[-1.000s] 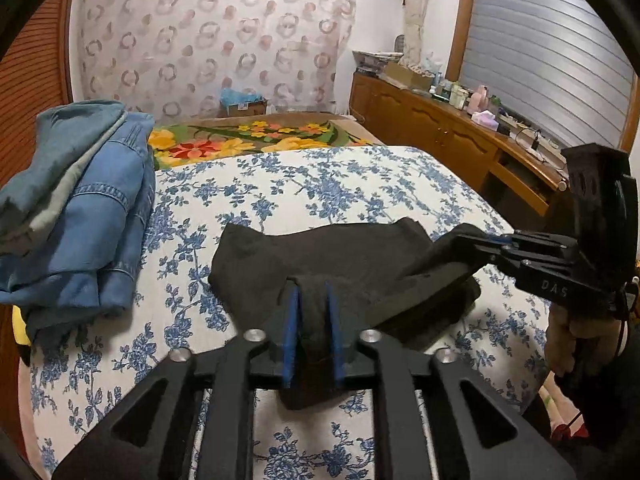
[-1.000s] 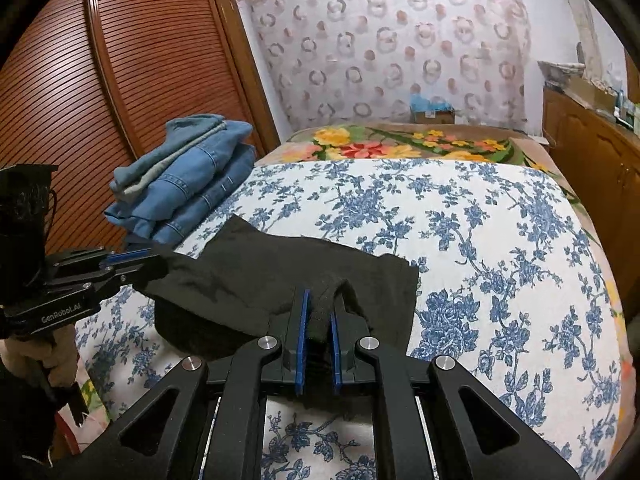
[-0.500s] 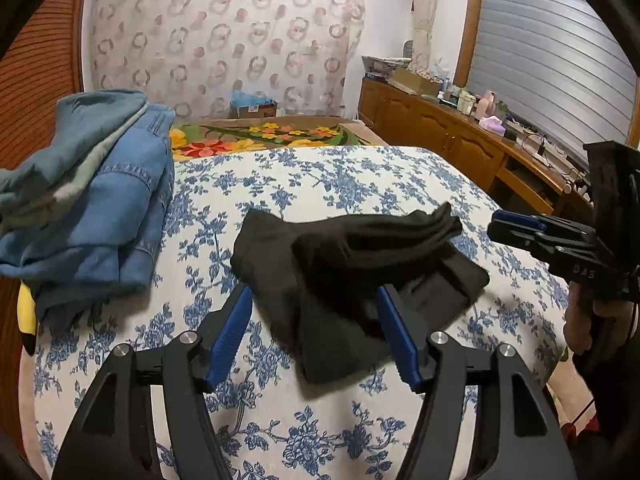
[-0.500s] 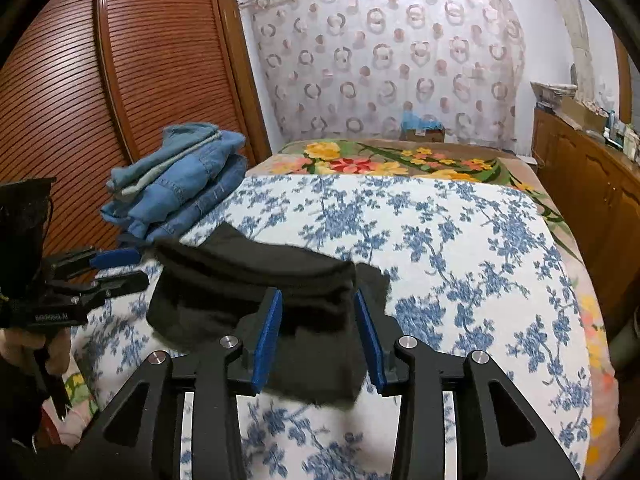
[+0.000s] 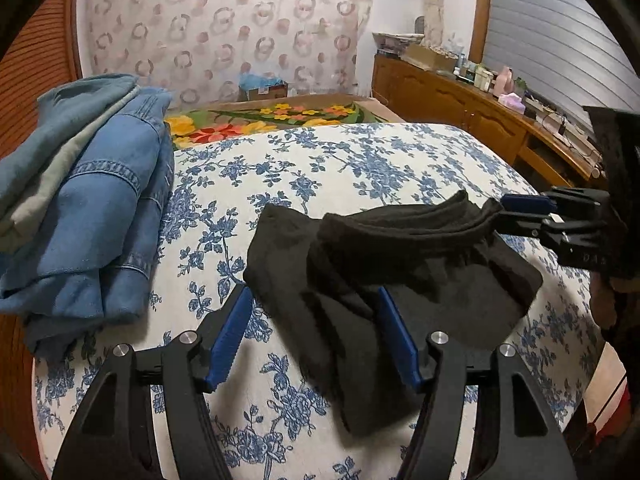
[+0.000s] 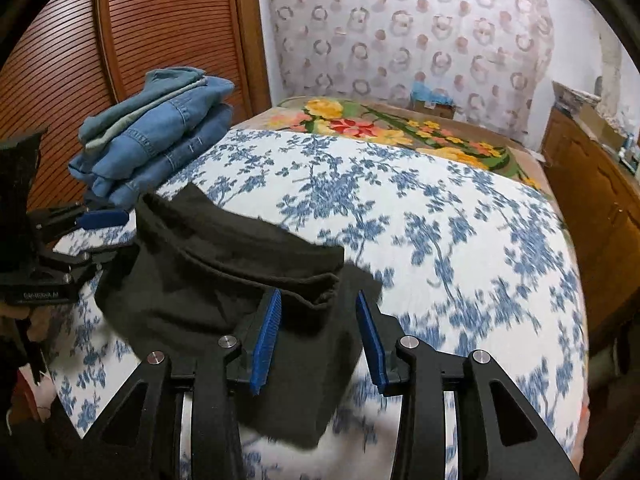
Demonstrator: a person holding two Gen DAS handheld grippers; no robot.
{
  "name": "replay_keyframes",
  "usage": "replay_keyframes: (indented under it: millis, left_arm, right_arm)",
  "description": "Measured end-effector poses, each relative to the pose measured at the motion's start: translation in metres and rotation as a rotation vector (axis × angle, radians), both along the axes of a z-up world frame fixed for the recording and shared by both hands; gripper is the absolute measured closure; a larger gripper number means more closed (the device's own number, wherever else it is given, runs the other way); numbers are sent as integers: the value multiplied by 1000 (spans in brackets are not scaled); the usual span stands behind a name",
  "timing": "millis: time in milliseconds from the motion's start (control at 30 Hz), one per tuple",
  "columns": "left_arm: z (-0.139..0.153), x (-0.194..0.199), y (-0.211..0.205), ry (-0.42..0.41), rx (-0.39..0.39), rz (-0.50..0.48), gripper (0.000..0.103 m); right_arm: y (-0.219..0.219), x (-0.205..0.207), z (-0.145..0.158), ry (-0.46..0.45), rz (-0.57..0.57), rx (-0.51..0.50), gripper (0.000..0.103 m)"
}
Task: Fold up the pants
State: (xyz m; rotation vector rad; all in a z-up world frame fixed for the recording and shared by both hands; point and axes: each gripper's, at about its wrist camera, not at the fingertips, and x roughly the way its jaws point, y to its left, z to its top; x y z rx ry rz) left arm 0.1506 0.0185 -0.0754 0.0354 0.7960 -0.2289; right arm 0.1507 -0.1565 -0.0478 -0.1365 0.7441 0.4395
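Note:
The black pants lie folded in a loose bundle on the blue-flowered bedspread; the top layer stands up in a curled ridge. In the right wrist view the pants lie just ahead of the fingers. My left gripper is open, its blue pads on either side of the bundle's near edge without pinching it. My right gripper is open, its pads astride the bundle's near corner. The right gripper also shows in the left wrist view, open at the bundle's right end. The left gripper shows in the right wrist view, open.
A stack of folded blue jeans sits on the bed's left side, next to a brown slatted wardrobe. A wooden dresser with small items runs along the right. A flowered blanket lies at the far end.
Both grippers were shut on the black pants a second ago. They have opened and let go, and the pants have dropped into a bundle on the bed. Both grippers drew back slightly.

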Motion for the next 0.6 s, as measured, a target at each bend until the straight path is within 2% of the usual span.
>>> replay_keyframes:
  millis: [33,133,167,267,467,600]
  left_arm:
    - [-1,0,1,1,-3,3,37]
    - [-3,0,4,6,-9,10,37]
    - [-3,-1,4,6,-9,10,37]
    - [0,-5,6,-21,-14,23,37]
    - [6,-12,9,-35,-41,22,37]
    - [7,-20,6,-31,-47,0,37]
  right_arm:
    - [0,5,0,13,8,9,63]
    - [-1,22,-6,74,33,42,89]
    - [0,26,-7,83,46,53,94]
    - [2,35,-7,70,66,71,96]
    - [13,41,3,-68,17,46,96]
    - [19,47,-7,-47,-12,13,96]
